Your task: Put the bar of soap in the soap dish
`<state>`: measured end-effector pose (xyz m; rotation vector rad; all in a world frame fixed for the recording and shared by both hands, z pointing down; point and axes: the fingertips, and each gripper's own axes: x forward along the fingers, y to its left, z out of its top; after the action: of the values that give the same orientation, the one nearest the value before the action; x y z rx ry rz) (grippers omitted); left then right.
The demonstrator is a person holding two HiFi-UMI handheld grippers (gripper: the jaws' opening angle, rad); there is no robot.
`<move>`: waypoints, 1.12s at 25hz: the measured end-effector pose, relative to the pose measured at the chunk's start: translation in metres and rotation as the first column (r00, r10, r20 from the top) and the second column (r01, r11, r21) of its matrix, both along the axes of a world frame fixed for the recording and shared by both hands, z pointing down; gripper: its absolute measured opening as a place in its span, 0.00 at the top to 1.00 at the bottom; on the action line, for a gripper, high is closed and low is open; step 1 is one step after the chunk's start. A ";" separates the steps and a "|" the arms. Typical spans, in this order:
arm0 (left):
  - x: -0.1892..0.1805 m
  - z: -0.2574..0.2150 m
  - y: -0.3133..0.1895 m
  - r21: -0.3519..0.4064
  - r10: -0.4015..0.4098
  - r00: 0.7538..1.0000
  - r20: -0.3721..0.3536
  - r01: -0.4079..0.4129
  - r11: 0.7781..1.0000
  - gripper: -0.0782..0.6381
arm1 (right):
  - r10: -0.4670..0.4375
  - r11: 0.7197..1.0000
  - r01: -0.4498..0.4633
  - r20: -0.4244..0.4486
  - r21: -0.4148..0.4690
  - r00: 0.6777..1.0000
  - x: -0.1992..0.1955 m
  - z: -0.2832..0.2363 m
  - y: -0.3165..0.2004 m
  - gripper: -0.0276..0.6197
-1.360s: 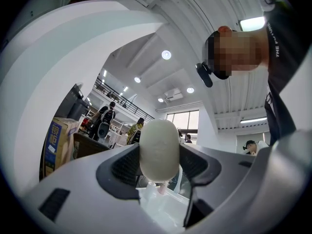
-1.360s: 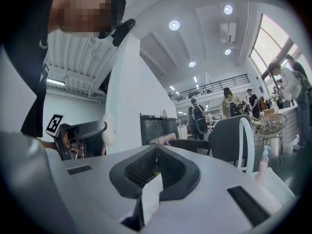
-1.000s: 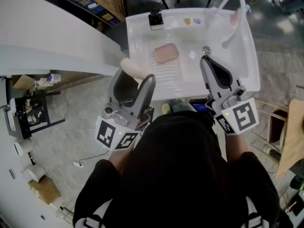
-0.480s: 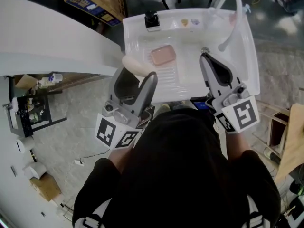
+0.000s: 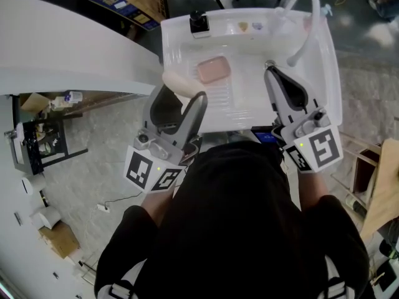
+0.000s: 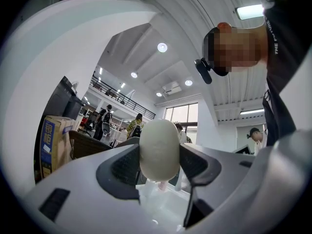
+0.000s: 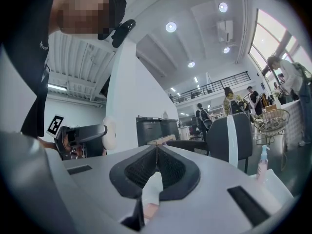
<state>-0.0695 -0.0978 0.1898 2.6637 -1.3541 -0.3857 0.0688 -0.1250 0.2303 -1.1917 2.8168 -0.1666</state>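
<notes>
Shift: both grippers and the soap carried slightly nearer the sink than a second ago.
Left gripper (image 5: 181, 95): clamped on the bar of soap (image 6: 159, 150), a white oval upright between the pads, just over the sink's near-left rim.
Right gripper (image 7: 156, 155): jaws pressed together, nothing between them, above the sink's front edge.
Sink (image 5: 329, 73): white, with a ribbed ledge.
Soap dish (image 5: 212, 69): pink, on that ledge, beyond the soap and apart from it.
Back rim: curved white faucet (image 5: 307, 11), small black object (image 5: 198, 23).
Room: pale mottled floor (image 5: 106, 142), cardboard box (image 5: 121, 2), round ceiling lights (image 6: 162, 47), railed upper level (image 6: 117, 94), people (image 6: 134, 126) far off.
</notes>
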 end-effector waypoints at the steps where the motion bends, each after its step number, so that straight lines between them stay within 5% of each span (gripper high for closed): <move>1: -0.001 0.001 -0.001 -0.002 0.001 1.000 0.002 -0.001 1.000 0.54 | 0.001 1.000 -0.001 -0.001 0.000 1.000 -0.001 0.001 -0.001 0.92; 28: -0.013 0.049 -0.054 -0.095 0.042 0.999 0.033 -0.039 0.995 0.54 | 0.003 0.997 -0.007 -0.045 -0.082 0.999 -0.014 0.034 -0.040 0.92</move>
<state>-0.0826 -0.1520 0.2384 2.6277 -1.2914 -0.2655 0.0549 -0.1648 0.2646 -1.2342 2.8707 -0.2610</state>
